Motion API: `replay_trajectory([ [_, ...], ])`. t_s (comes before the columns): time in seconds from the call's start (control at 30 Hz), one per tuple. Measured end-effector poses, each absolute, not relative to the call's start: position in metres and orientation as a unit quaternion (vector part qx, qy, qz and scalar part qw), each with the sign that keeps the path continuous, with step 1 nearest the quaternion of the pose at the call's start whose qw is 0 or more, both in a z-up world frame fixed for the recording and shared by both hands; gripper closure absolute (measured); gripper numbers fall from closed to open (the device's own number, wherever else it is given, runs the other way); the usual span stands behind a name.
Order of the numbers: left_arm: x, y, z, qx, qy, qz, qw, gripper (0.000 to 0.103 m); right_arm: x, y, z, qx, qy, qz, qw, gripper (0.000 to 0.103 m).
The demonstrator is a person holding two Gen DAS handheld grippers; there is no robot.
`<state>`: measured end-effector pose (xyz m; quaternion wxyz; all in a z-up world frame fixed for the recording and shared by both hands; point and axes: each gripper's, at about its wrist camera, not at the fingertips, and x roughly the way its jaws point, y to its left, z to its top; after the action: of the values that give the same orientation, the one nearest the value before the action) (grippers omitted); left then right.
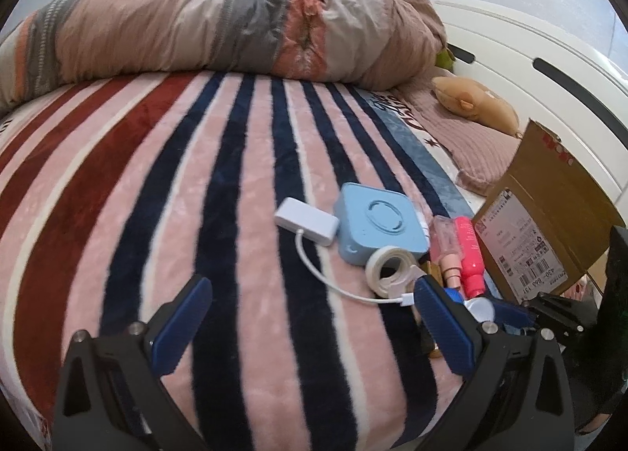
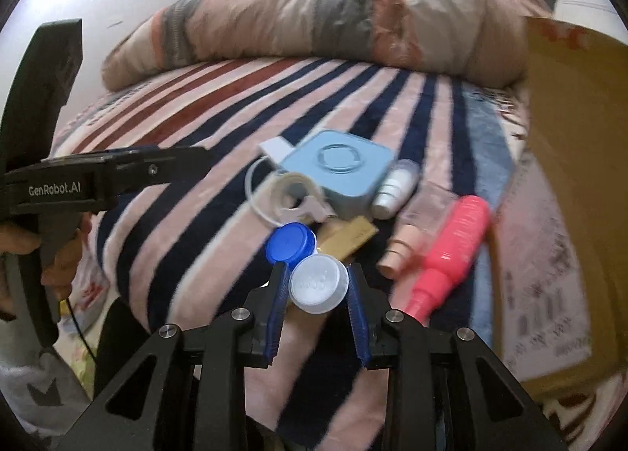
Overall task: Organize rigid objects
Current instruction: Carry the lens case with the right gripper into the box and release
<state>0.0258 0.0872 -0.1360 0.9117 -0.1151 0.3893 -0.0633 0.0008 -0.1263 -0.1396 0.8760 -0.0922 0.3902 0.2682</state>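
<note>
A pile of small objects lies on the striped blanket [image 1: 251, 184]: a light blue square box [image 1: 378, 227] [image 2: 337, 172], a white adapter with cable [image 1: 307, 220], a roll of white tape [image 1: 386, 267] [image 2: 288, 194], a pink bottle [image 1: 471, 251] [image 2: 451, 247], a peach bottle [image 2: 408, 239], a small white bottle [image 2: 394, 188] and a tan packet [image 2: 349, 235]. My right gripper [image 2: 318, 286] is shut on the white cup of a blue-and-white contact lens case [image 2: 318, 283]. My left gripper [image 1: 310, 302] is open and empty, just left of the pile.
An open cardboard box [image 1: 549, 207] [image 2: 569, 192] with a shipping label stands right of the pile. A rolled duvet [image 1: 219, 27] lies across the far side. A brown plush toy [image 1: 475, 101] rests by the white headboard [image 1: 549, 70].
</note>
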Motion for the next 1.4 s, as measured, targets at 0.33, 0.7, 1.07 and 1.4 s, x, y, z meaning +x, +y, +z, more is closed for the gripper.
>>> replay_trajectory([
  [0.33,0.069,0.038,-0.164,-0.127,0.431,-0.133,0.884,0.031,0.007,-0.148,-0.161,-0.081,0.417,0.232,0.875,0.078],
  [0.7,0.077,0.019,-0.171,-0.091,0.447,-0.121,0.881,0.088,0.013,-0.141,-0.166,-0.097,0.406,0.259,0.871,0.065],
  [1.07,0.061,0.037,-0.151,-0.101,0.412,-0.119,0.898,0.089,0.012,-0.129,-0.168,-0.116,0.395,0.263,0.872,0.074],
  [1.4,0.027,0.051,-0.073,-0.087,0.340,-0.124,0.928,0.089,-0.015,-0.133,-0.083,-0.075,0.301,0.334,0.890,0.074],
])
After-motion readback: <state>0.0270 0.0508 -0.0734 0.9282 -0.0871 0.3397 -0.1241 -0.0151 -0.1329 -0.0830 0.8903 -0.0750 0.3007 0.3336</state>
